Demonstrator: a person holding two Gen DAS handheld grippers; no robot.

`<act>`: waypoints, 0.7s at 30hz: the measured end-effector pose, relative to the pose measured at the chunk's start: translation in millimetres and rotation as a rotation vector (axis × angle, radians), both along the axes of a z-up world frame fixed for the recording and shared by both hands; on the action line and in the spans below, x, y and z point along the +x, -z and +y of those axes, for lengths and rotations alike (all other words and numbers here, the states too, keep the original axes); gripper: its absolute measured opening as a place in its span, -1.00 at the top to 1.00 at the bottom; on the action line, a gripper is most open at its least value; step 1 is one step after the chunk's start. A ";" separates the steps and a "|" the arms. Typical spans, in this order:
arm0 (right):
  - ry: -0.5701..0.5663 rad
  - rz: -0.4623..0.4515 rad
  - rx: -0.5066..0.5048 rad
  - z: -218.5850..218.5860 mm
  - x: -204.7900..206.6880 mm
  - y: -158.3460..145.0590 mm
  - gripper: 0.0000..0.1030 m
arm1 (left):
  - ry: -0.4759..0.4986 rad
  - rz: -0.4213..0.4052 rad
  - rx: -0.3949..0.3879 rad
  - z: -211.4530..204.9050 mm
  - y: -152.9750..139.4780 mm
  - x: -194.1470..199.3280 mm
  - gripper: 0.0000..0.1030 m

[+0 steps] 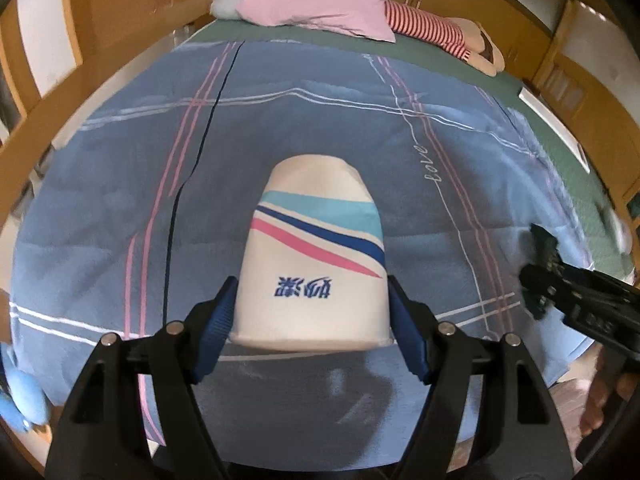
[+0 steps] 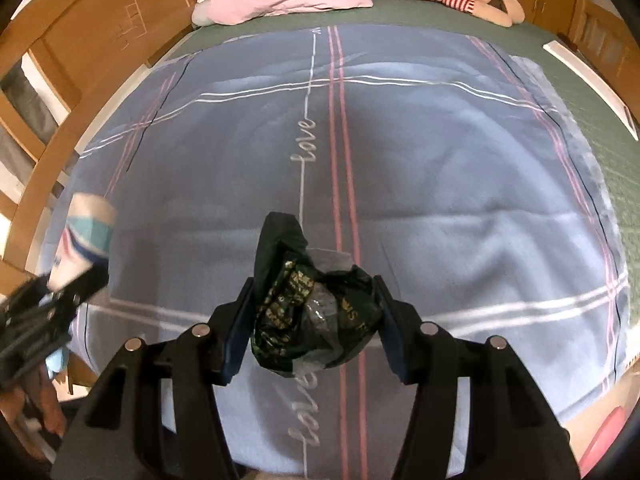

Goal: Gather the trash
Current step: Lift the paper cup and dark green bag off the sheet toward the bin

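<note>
2 items picked up: left gripper (image 1: 312, 320) pinching paper cup (image 1: 316, 268), right gripper (image 2: 310, 322) pinching crumpled black wrapper (image 2: 308, 312). Left: binning both; blue quilt (image 2: 440, 184) otherwise litter-free.

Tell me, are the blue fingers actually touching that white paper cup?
Touching. The left wrist view shows both blue finger pads pressed flat against the sides of the paper cup, with no gap either side.
</note>
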State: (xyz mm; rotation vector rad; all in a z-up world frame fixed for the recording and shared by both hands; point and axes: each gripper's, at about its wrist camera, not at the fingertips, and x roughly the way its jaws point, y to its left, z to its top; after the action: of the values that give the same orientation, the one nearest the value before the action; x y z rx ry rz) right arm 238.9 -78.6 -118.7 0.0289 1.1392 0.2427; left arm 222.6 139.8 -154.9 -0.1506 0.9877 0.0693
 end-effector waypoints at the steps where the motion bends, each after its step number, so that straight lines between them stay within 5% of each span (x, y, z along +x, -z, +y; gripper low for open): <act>1: 0.007 0.001 0.009 -2.9 -4.6 -0.1 -0.09 | 0.007 -0.007 0.014 -2.1 -0.9 -0.4 -0.40; 13: 0.026 0.040 0.041 -7.3 -26.4 5.5 -0.09 | 0.054 -0.023 0.043 -3.2 -4.8 -7.2 -0.40; 21: 0.048 -0.087 0.068 -10.2 -39.9 -18.8 -0.09 | 0.098 -0.064 0.077 -15.8 -12.5 -12.0 -0.41</act>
State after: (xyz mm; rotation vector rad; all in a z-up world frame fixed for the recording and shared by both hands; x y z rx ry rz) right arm 199.0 -88.8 -99.9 0.1052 1.0423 0.2378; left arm 210.6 124.0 -142.4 -0.0338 0.9256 0.0126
